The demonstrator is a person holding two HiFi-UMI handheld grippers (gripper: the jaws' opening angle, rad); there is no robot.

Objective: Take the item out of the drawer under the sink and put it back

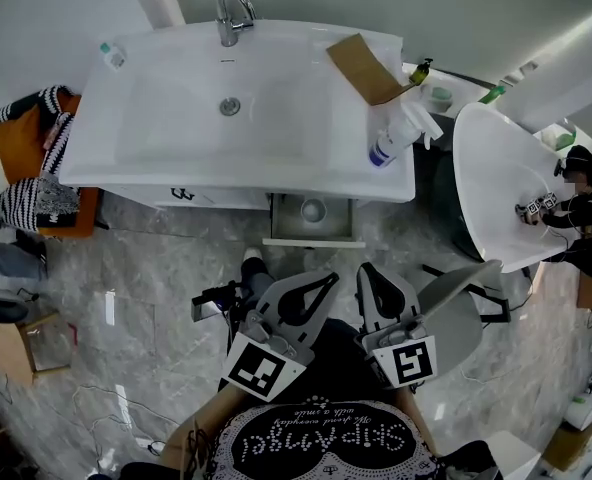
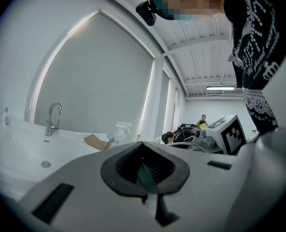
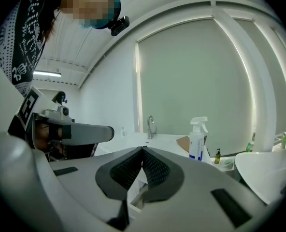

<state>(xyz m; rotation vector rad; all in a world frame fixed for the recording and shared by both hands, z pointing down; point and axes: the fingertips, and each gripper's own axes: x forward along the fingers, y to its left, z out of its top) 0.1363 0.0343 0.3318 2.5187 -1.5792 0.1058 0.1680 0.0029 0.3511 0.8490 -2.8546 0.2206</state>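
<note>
Drawer (image 1: 311,236) open mid-frame, round item (image 1: 313,210) inside.
Your left gripper (image 1: 328,280) and right gripper (image 1: 366,270): jaws pressed together, empty. Reach in like that and you'll likely shove the item.

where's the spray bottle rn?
Head view: the spray bottle stands at the right end of the sink counter, just in front of the cardboard piece and up and right of the open drawer.

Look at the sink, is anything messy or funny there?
The drawer under the sink is pulled open, with a small round thing inside. A piece of cardboard lies crooked on the sink's right back corner. Nothing looks spilled.
</note>
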